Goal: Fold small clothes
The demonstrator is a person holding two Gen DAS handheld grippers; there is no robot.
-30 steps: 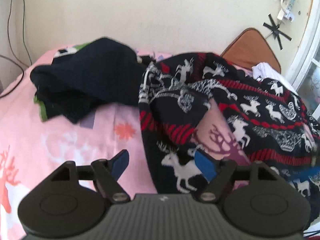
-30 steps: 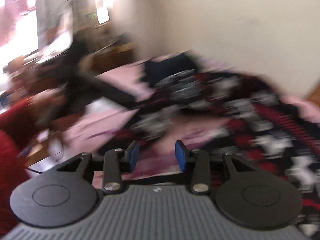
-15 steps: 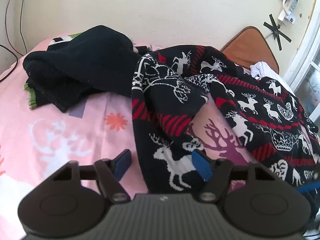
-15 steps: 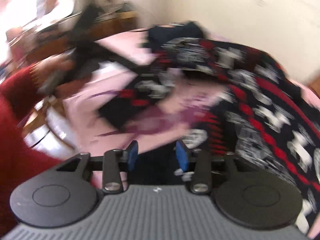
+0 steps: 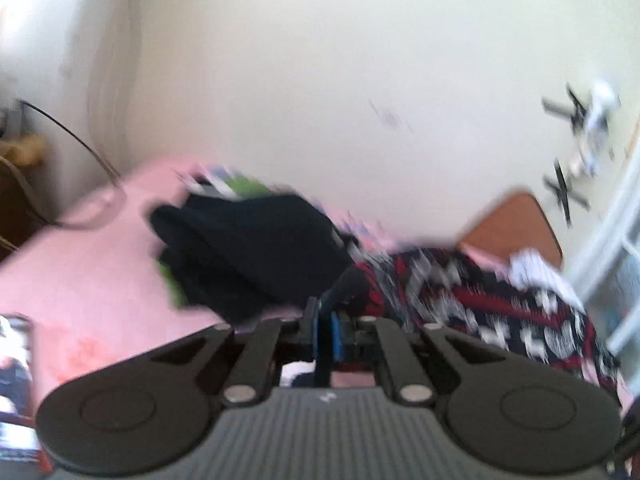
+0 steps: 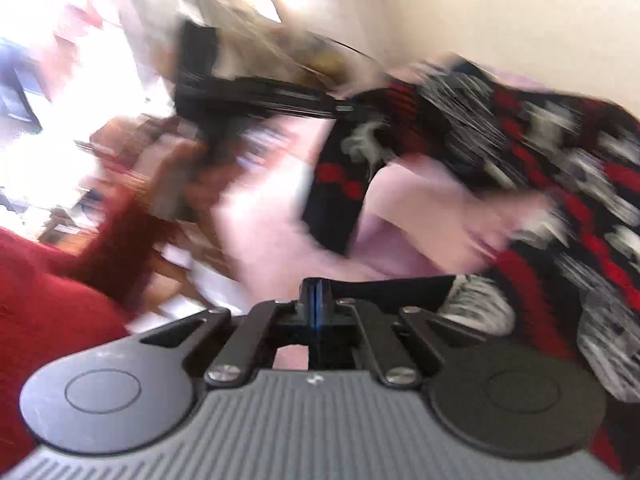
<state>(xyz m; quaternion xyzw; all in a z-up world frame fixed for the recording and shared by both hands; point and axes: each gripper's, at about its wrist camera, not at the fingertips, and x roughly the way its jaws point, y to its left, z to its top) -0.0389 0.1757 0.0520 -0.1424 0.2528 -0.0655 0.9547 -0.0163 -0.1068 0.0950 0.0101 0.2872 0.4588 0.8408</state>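
A black sweater (image 5: 500,312) with red bands and white reindeer lies crumpled on the pink bedsheet (image 5: 80,280). My left gripper (image 5: 326,336) is shut, and a dark fold of the sweater's edge rises out of its blue pads. In the right wrist view, my right gripper (image 6: 316,308) is shut on another dark strip of the sweater (image 6: 540,152), which stretches off to the right. That view also shows the left gripper (image 6: 344,109), held in a hand (image 6: 192,172) with a red sleeve, pulling a sweater corner up. Both views are blurred.
A pile of dark navy clothing (image 5: 248,256) with a green edge lies behind the sweater. A brown cushion (image 5: 516,224) and a white cloth (image 5: 536,272) sit by the wall at the back right. A window frame (image 5: 616,264) stands at the right and a cable (image 5: 80,152) at the left.
Both grippers have gone from open to shut on the sweater's edge. The left one has risen and tilted up, so more wall shows, and the held fabric is lifted off the bed.
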